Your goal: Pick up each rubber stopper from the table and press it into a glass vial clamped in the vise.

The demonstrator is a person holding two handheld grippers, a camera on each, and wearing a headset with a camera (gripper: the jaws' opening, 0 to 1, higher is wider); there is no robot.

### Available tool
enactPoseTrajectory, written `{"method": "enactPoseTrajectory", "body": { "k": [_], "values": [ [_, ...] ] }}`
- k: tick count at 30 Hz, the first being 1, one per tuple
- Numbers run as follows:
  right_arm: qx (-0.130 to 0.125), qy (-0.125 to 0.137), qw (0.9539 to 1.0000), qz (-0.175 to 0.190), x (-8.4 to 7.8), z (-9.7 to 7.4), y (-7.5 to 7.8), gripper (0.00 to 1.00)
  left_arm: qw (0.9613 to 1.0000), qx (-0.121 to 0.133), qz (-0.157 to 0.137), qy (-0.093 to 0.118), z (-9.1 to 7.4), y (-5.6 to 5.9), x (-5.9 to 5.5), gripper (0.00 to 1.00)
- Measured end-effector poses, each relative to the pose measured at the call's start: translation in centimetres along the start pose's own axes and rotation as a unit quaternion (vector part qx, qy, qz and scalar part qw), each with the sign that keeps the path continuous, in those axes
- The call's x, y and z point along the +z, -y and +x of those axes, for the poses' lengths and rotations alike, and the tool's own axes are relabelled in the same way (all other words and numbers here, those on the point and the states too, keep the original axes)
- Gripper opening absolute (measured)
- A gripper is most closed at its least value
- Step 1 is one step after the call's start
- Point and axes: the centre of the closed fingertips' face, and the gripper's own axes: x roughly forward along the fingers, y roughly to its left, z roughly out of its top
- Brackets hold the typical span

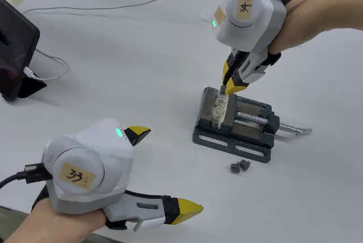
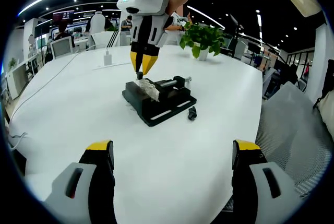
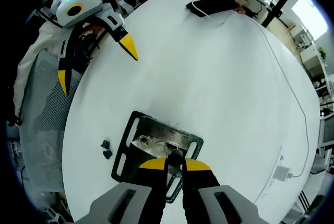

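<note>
A dark vise [image 1: 261,136] stands on the white table and clamps clear glass vials [image 1: 219,107]. My right gripper [image 1: 229,88] points down at the vials' far end, shut on a dark rubber stopper [image 3: 175,158] that sits just over a vial mouth. Two more grey stoppers [image 1: 239,166] lie on the table in front of the vise. My left gripper [image 1: 167,169] hovers open and holds nothing, near the table's front edge, well to the left of the vise. From the left gripper view, the vise [image 2: 166,110] and the right gripper [image 2: 142,67] are straight ahead.
A black tablet [image 1: 14,50] on a stand is at the far left, with a white cable [image 1: 51,64] plugged in. Another cable [image 1: 130,5] runs across the back of the table to a white adapter [image 1: 209,14]. The table edge [image 1: 11,212] is near my left hand.
</note>
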Motion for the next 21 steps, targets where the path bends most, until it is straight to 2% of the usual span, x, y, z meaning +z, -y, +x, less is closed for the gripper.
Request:
{"method": "enactPoseTrajectory", "body": {
  "k": [9, 16, 21],
  "values": [
    [0.002, -0.02, 0.9998, -0.001, 0.12, -0.08, 0.13, 0.05, 1.0, -0.003, -0.002, 0.002, 0.15, 0.18, 0.04, 0.93],
    [0.001, -0.041, 0.999, 0.019, -0.04, -0.04, 0.53, 0.05, 1.0, -0.003, -0.003, 0.002, 0.17, 0.2, -0.03, 0.93],
    [-0.004, -0.046, 0.9979, 0.046, 0.15, -0.23, -0.21, 0.05, 1.0, -0.003, -0.004, 0.002, 0.24, 0.21, -0.04, 0.93]
  ]
}}
